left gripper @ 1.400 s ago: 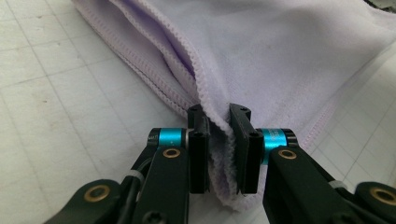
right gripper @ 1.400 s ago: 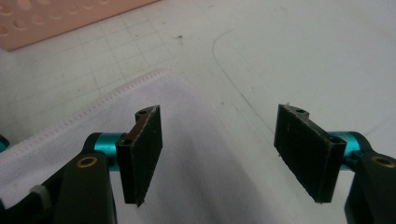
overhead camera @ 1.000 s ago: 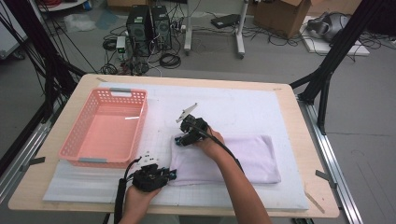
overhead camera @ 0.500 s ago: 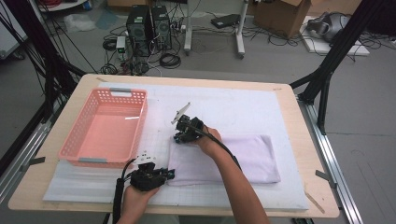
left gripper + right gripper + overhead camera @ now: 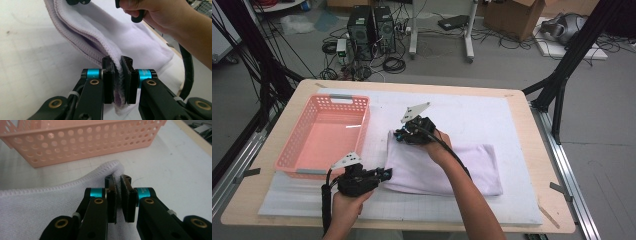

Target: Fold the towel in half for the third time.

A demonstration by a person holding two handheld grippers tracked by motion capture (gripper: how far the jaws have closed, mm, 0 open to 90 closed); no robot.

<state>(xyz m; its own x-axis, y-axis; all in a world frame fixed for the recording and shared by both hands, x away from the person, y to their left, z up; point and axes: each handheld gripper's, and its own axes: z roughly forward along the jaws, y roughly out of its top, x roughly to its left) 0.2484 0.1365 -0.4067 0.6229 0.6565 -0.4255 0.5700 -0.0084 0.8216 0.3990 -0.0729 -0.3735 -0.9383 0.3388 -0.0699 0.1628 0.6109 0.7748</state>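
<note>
The towel [image 5: 447, 167], a pale lilac folded one, lies on the white mat [image 5: 492, 117] just right of the pink basket [image 5: 324, 137], which I'll use as the reference point for everything. The basket sits on the left part of the mat with its long side running away from the person, and it looks empty.

Off the basket's near right corner is the left gripper [image 5: 384, 174], held in the person's left hand [image 5: 347, 202]. Its jaws are nearly together, pinched on the towel's near left corner. The left gripper view makes that pretty clear: the left gripper [image 5: 117, 75] has the stacked, stitched edges of the towel [image 5: 105, 32] squeezed between the black pads, and the layers rise out of the jaws and curve away, so that corner is lifted a bit off the mat [image 5: 30, 50].

Further right of the basket, level with about its middle, the right gripper [image 5: 398, 135] clamps the towel's far left corner, with the right hand [image 5: 437, 147] resting over the cloth. In the right gripper view the right gripper [image 5: 118, 195] has its jaws narrowed on a rounded fold of towel [image 5: 45, 205] with a hemmed edge, and the basket [image 5: 82, 140] wall with its round holes stands just beyond it, close but not touching.

The rest of the towel stretches flat to the right, away from the basket, toward the wooden table [image 5: 557, 165] edge.
</note>
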